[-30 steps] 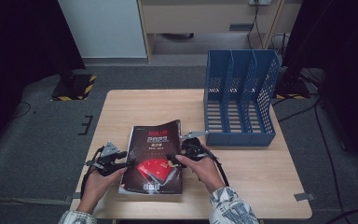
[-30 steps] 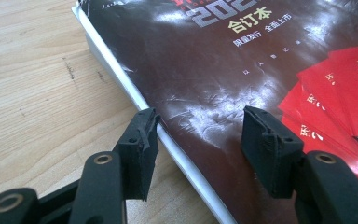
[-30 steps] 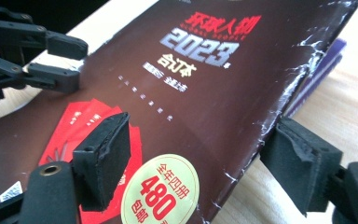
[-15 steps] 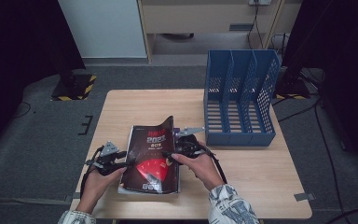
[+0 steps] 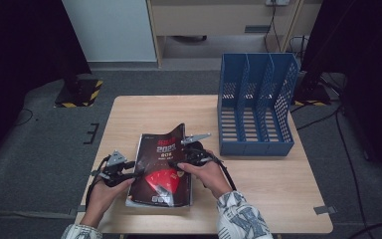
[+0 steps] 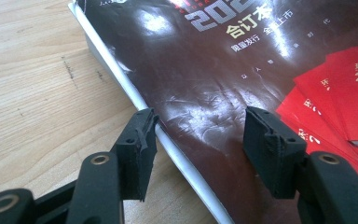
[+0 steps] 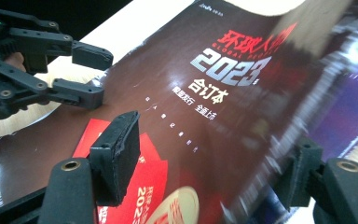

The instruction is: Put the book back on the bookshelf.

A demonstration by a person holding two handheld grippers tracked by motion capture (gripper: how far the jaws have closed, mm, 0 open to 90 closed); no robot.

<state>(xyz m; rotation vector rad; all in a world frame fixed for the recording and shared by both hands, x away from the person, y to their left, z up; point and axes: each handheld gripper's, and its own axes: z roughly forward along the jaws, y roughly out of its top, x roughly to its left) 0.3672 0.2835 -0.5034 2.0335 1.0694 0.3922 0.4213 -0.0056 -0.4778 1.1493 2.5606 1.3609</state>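
Nearest us on the bench (image 5: 278,199) lies the dark magazine (image 5: 161,172), our landmark: at its left edge we hold the left gripper (image 5: 135,173) with its jaws partly open, one over the spine edge and one over the cover, gripping nothing. At the magazine's right edge our right gripper (image 5: 181,160) has its jaws either side of the lifted, curling cover; they have just been closing, and we cannot tell whether they pinch it. Beyond the magazine, to its right, stands the blue file rack (image 5: 256,107).
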